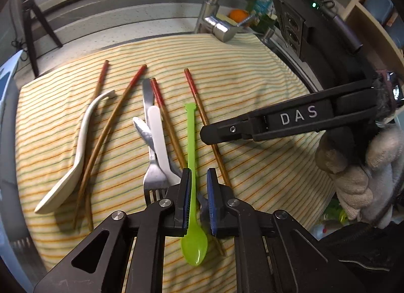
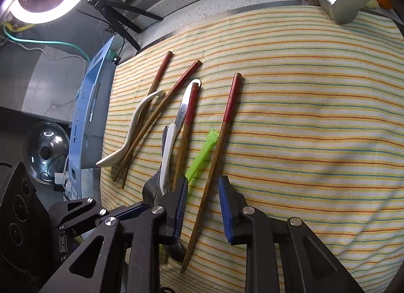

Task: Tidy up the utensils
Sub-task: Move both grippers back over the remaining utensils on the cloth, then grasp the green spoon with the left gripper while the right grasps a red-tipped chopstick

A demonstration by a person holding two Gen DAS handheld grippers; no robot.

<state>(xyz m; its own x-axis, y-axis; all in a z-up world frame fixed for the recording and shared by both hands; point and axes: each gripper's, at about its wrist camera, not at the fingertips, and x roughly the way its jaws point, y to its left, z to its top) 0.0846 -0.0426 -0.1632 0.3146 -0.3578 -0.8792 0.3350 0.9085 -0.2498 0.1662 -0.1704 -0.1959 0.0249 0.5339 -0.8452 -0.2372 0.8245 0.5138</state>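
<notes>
The green spoon (image 1: pixel 194 166) lies mid-cloth, handle toward twelve o'clock, bowl toward six. The left gripper (image 1: pixel 198 199) straddles its neck, jaws narrowed, one pad against the plastic and the other a sliver clear: I judge a grasp being taken, not yet firm. The right gripper (image 2: pixel 203 207) stands part-open astride a red-tipped chopstick (image 2: pixel 214 161), touching nothing that I can tell. The next move likely calls for squeezing fully, then lifting straight up. At nine o'clock a fork (image 1: pixel 154 174) and white spoon (image 1: pixel 160 141) crowd close; at three o'clock the striped cloth (image 2: pixel 315 128) offers bare room. The faucet (image 2: pixel 333 2) guards the far edge.
</notes>
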